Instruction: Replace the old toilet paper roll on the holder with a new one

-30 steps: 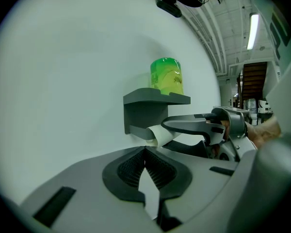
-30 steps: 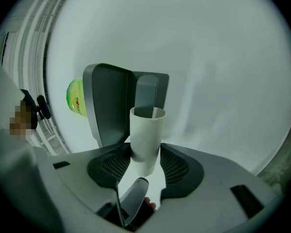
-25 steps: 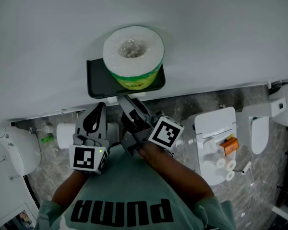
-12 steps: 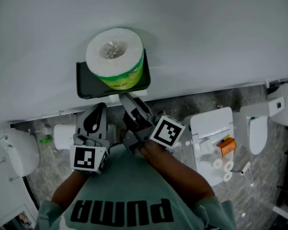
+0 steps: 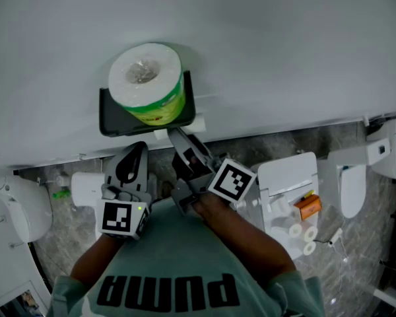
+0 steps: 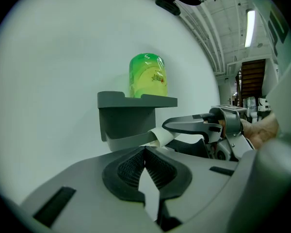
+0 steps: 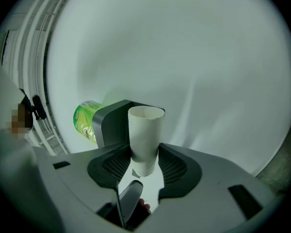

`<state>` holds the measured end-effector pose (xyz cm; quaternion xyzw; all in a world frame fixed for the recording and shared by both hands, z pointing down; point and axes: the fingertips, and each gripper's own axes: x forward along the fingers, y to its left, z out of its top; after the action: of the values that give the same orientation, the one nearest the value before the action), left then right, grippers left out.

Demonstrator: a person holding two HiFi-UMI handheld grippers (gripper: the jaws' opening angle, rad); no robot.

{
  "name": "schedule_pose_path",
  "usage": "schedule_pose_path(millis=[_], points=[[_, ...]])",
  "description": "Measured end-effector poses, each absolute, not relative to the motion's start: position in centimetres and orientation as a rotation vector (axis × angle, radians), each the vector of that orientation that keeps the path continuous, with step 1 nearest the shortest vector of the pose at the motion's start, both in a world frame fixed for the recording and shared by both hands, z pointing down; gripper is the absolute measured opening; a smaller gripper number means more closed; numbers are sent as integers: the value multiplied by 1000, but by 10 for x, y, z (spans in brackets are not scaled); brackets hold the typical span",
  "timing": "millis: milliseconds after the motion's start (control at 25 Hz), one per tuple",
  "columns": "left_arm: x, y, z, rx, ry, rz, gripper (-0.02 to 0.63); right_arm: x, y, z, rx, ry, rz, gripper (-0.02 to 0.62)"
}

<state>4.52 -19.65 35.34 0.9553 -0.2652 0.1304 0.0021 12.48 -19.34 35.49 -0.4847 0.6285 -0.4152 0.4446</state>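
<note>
We hold the right gripper (image 7: 145,155) clamped on the bare cardboard tube (image 7: 145,130). Its two pads press the tube's sides near one end, and the open far end stands out beyond them. Just past that end, slightly to this gripper's left, is the dark grey wall holder (image 7: 111,118). From the left gripper view the tube sits close under the holder's lower edge, but we cannot tell whether they touch.

Our left gripper (image 6: 144,154) has its jaws brought fully together with nothing between them. It sits beside the right gripper and points at the same holder.

The new roll (image 5: 145,81), in its green wrapper, stands upright on the holder's top shelf. It is ahead of and above both sets of jaw tips, clear of them.
</note>
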Motion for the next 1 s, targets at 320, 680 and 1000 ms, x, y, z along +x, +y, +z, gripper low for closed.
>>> schedule_pose_path(millis=[320,680,1000], points=[[55,-191,354,2988,-832,392,3,135,-188,354,-1207,1557,-1028,178],[74,-184,352,2976,-814,350,3,151,-181,353,-1223,1554,-1014,178],[89,-177,348,2986,-790,325,3,164,-173,353,-1237,1541,-998,178]])
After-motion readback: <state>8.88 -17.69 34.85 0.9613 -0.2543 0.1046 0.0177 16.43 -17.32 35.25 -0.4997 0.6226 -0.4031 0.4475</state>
